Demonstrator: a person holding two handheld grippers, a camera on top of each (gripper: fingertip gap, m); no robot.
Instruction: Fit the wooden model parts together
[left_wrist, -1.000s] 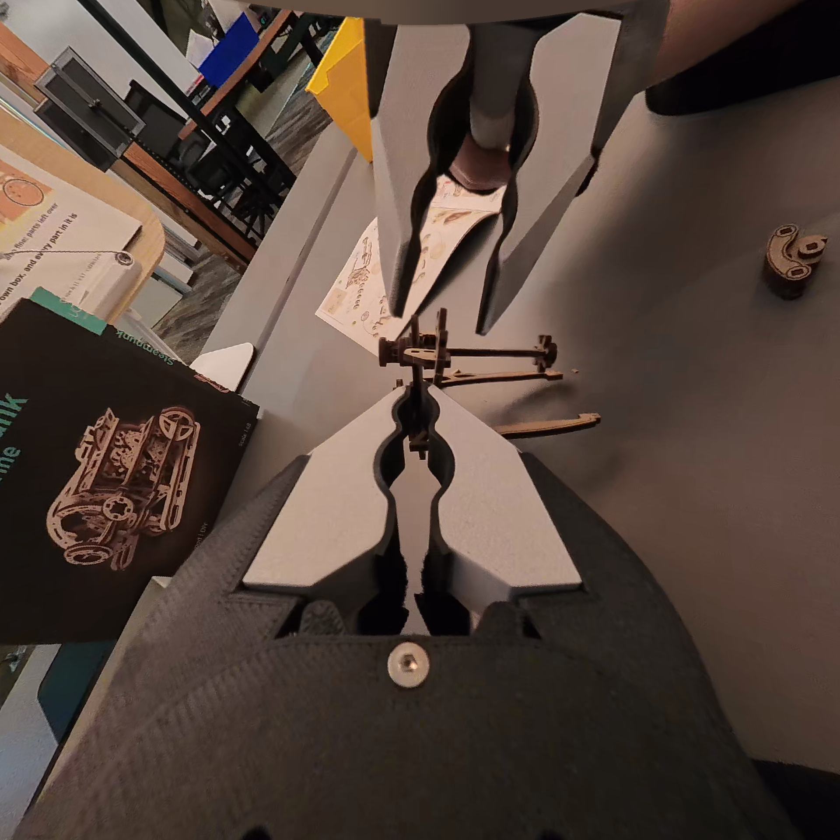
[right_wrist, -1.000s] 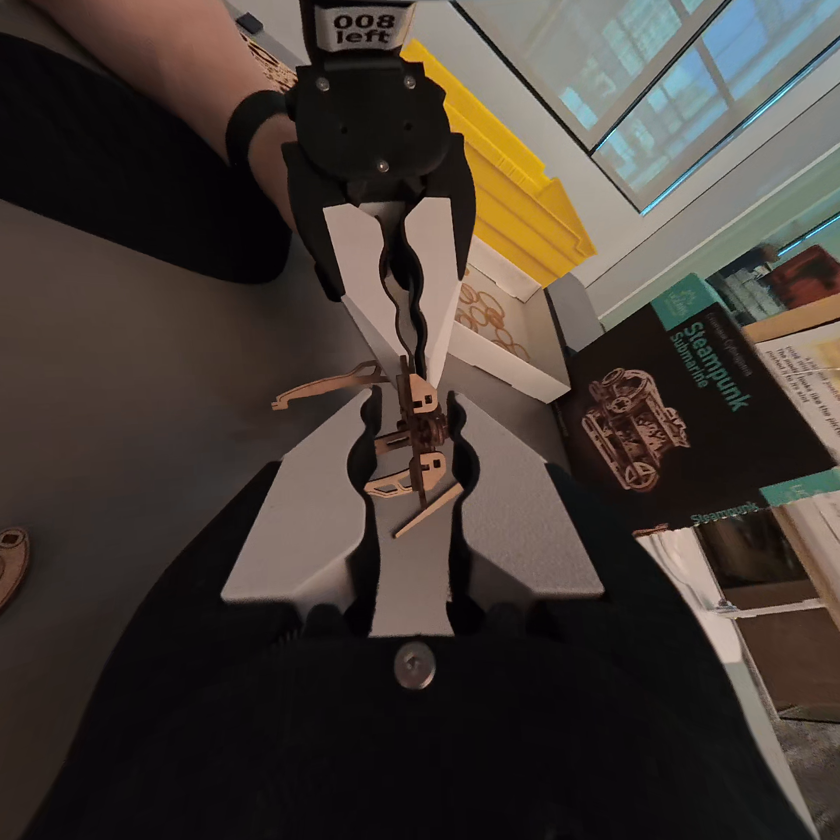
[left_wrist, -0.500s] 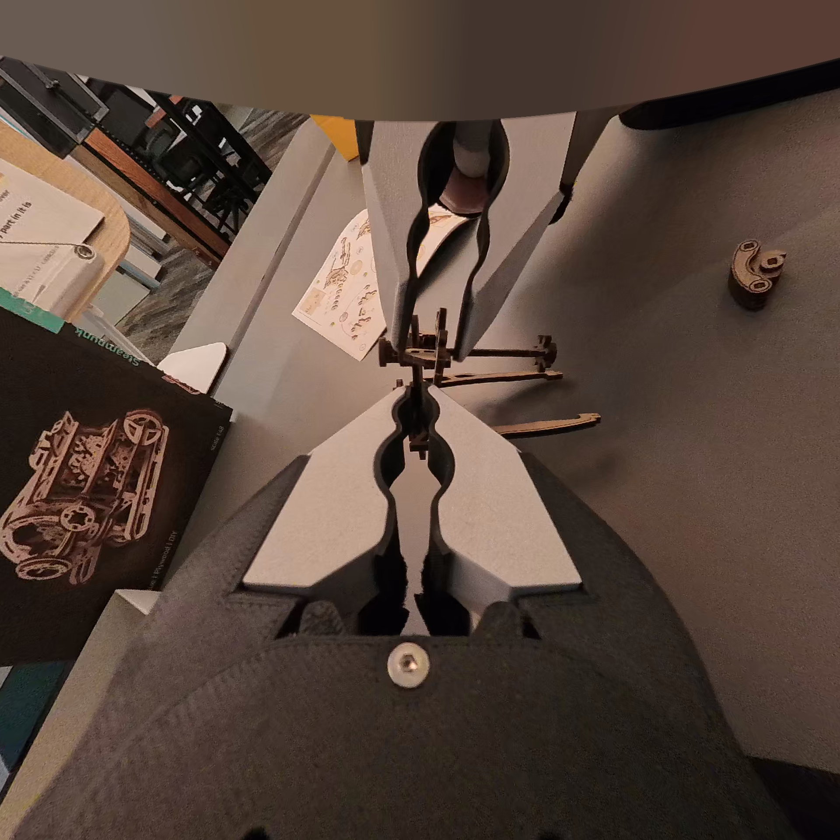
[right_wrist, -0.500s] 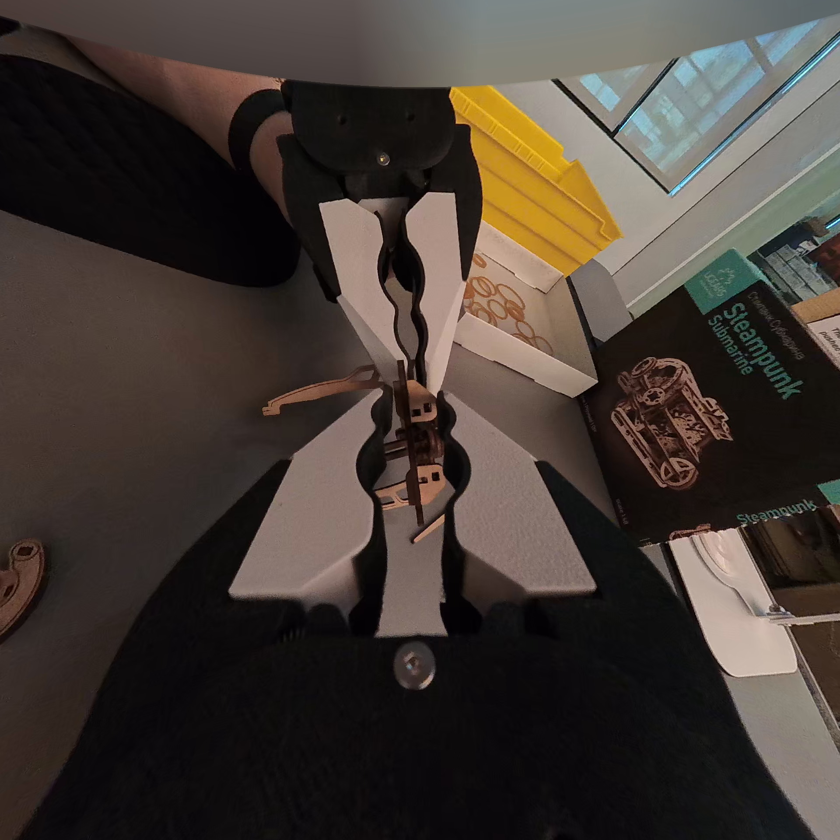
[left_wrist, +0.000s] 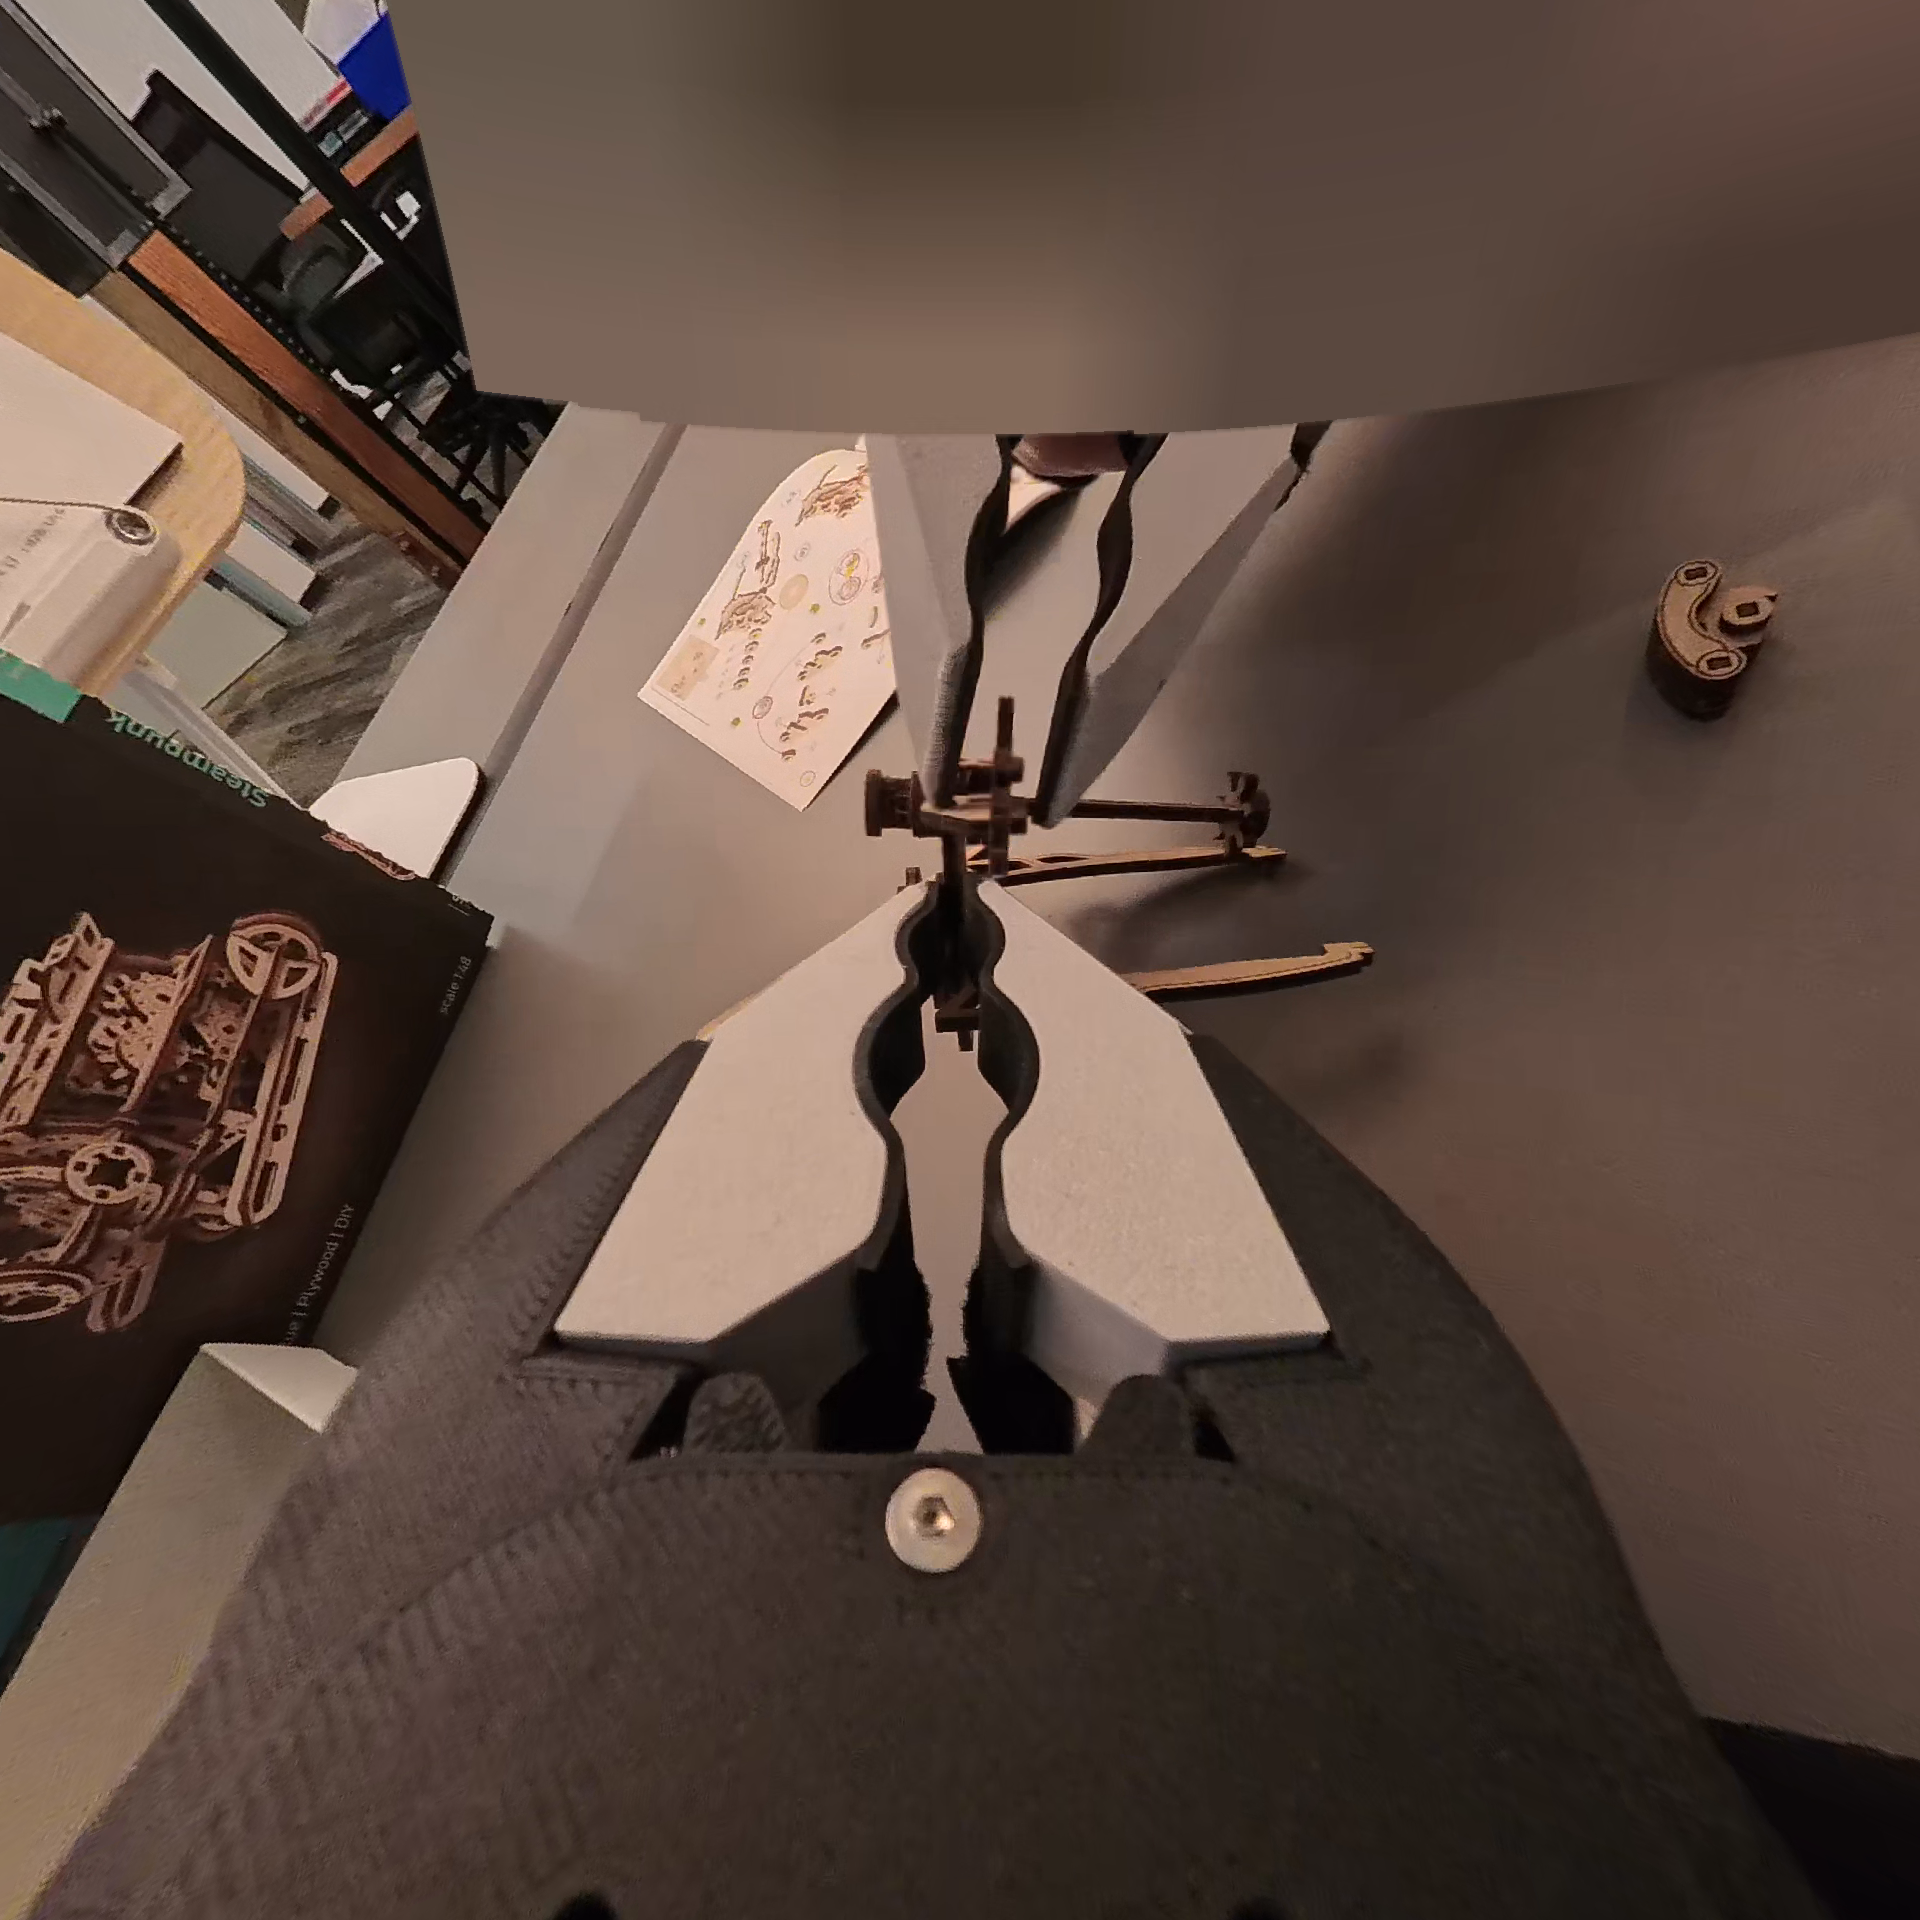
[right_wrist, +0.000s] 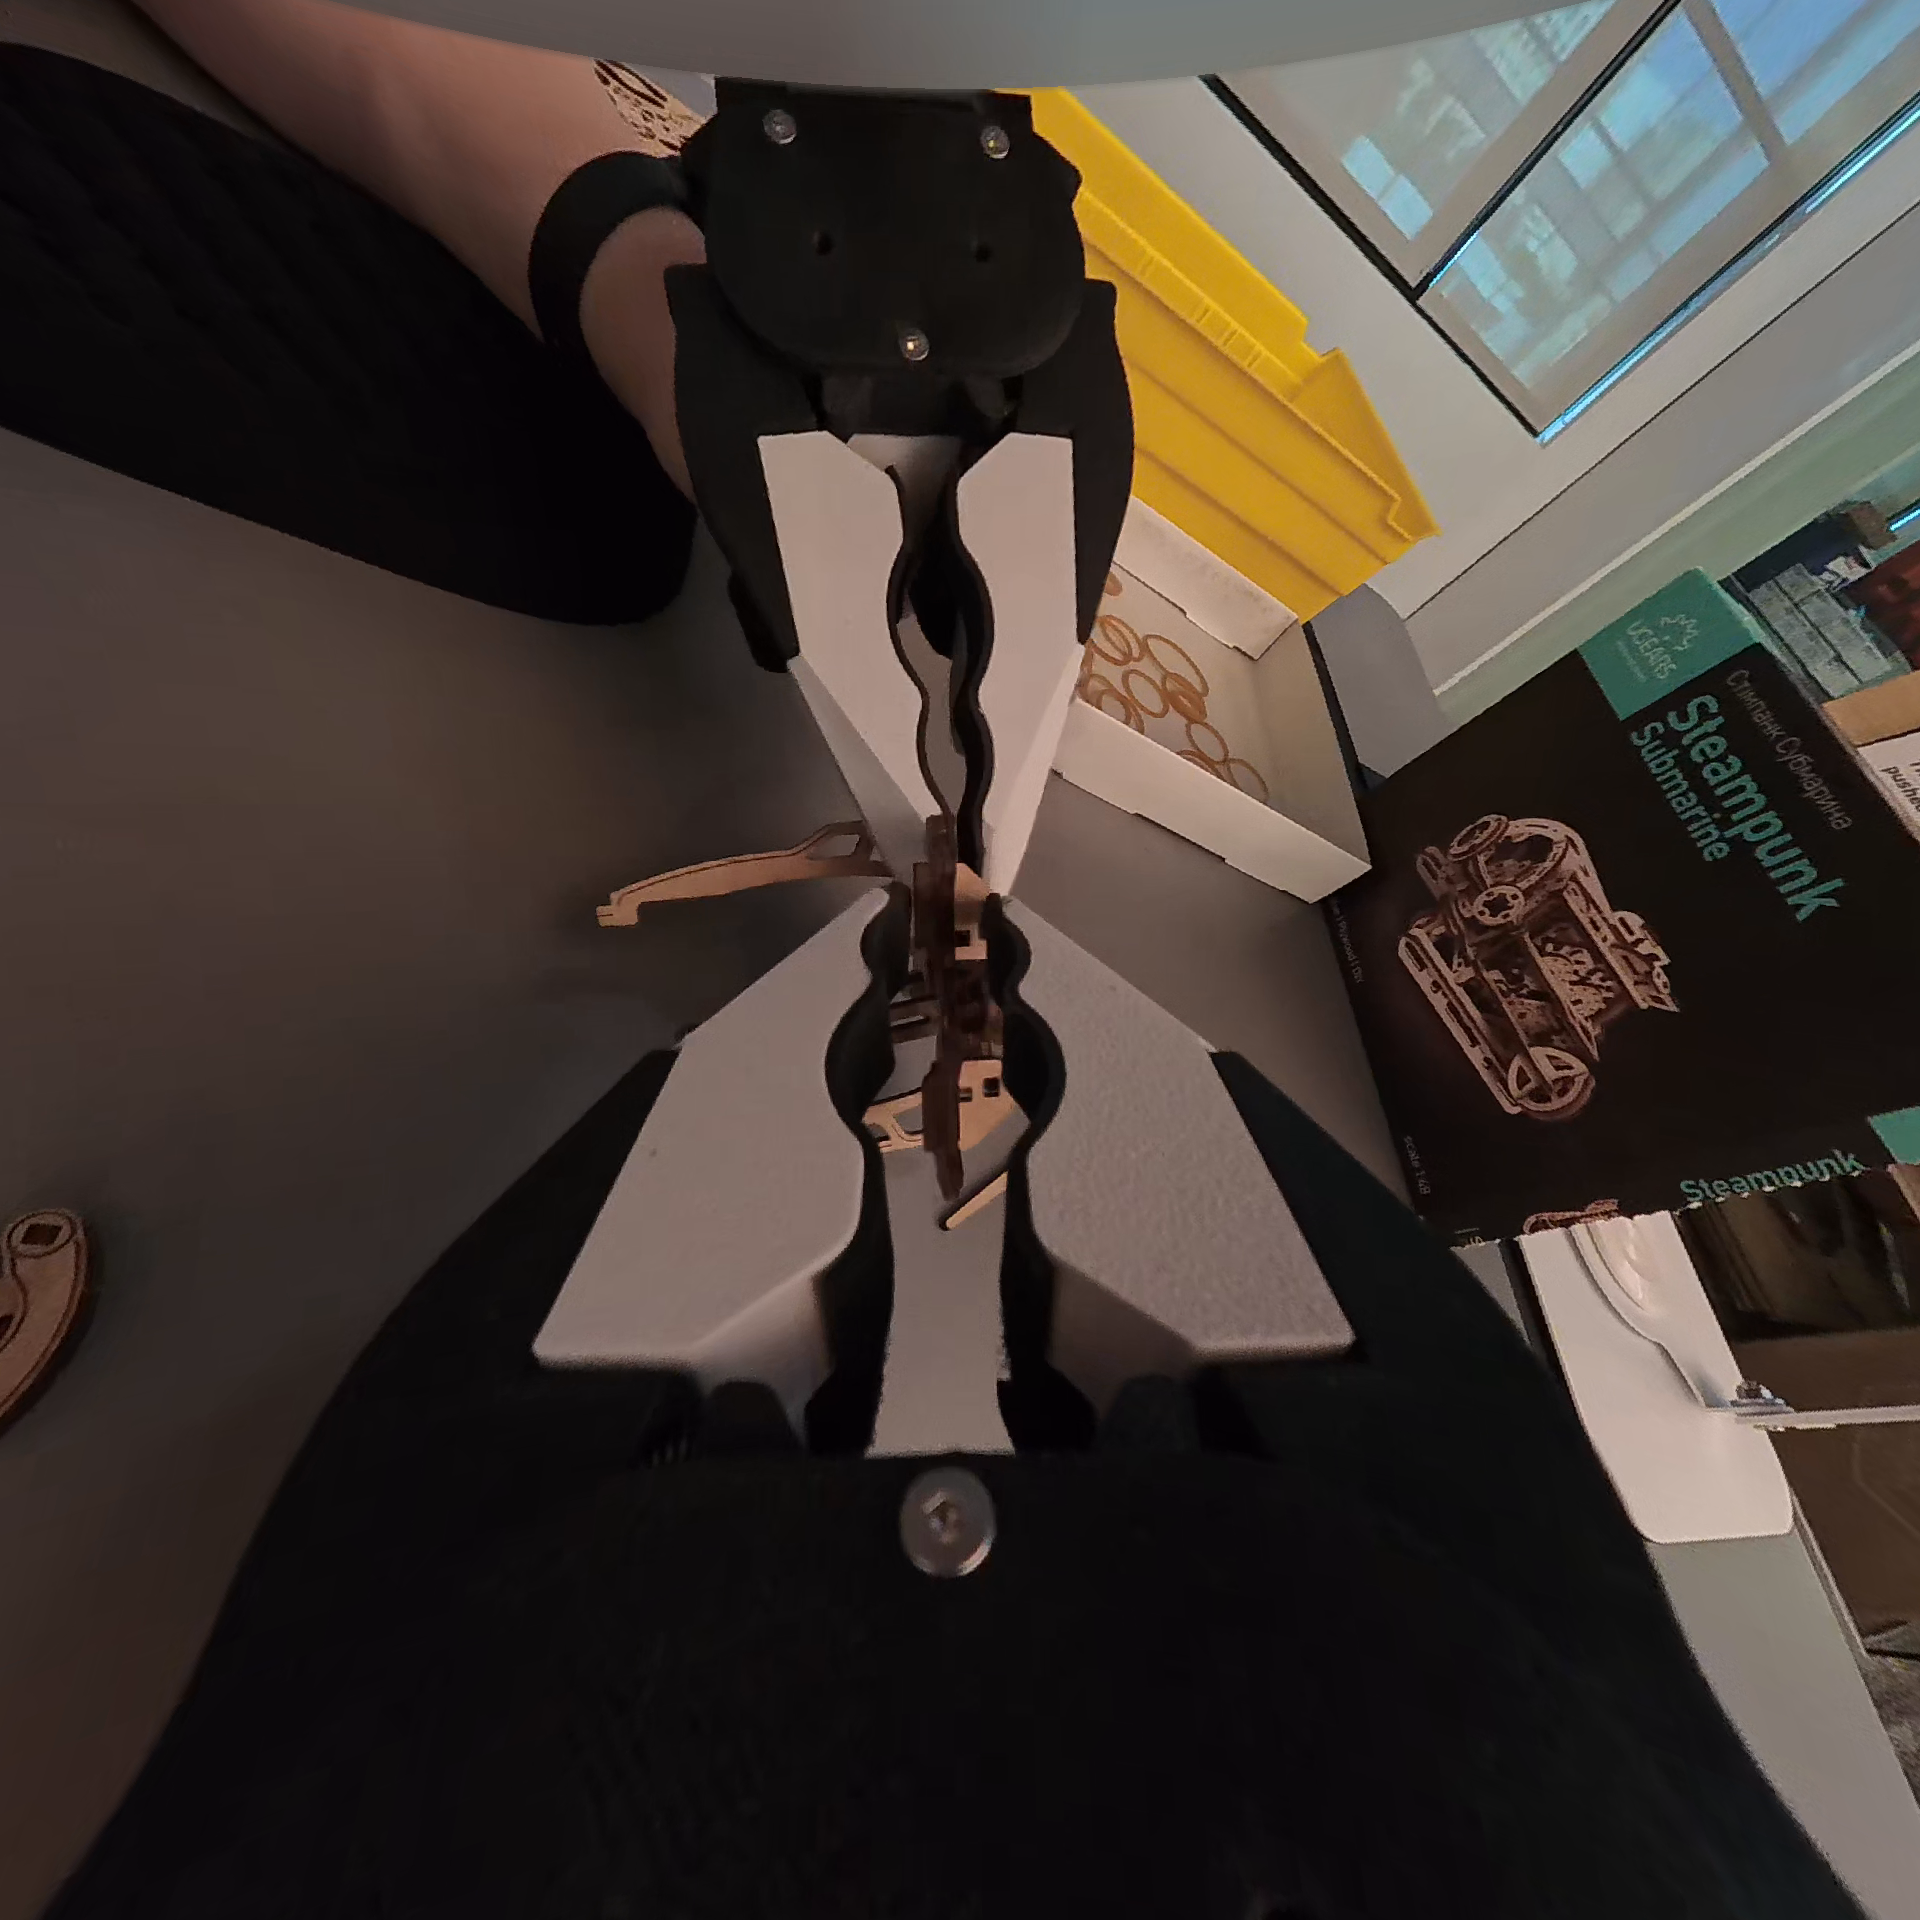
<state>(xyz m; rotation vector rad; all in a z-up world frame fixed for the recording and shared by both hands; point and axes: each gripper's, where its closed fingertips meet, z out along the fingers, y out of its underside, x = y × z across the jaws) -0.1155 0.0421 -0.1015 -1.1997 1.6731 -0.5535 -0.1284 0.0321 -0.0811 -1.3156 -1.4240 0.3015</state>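
A small wooden model assembly (left_wrist: 971, 810) with a thin axle sticking out to the right is held above the grey table (left_wrist: 1558, 1039). My left gripper (left_wrist: 951, 896) is shut on a thin plate at its lower end. My right gripper (left_wrist: 992, 800) comes in from the top, and its tips pinch the cross-shaped hub. In the right wrist view my right gripper (right_wrist: 940, 916) is shut on the assembly (right_wrist: 951, 997), and the left gripper (right_wrist: 951, 844) meets it from above. A loose wooden lever (left_wrist: 1247, 961) lies on the table just right of the fingers; it also shows in the right wrist view (right_wrist: 727, 875).
A curved wooden part (left_wrist: 1704, 644) lies far right on the table. An instruction sheet (left_wrist: 779, 644) lies behind the grippers. The dark kit box (left_wrist: 156, 1039) stands at the left. A white tray of rubber rings (right_wrist: 1174, 717) and a yellow bin (right_wrist: 1247, 395) sit beyond. A person's forearm (right_wrist: 468, 156) is above. My left and right fingertips are right by each other.
My right gripper's jaws have narrowed from well apart to closed on the assembly's hub. Both grippers tilted a little with the assembly. The left gripper kept its grip.
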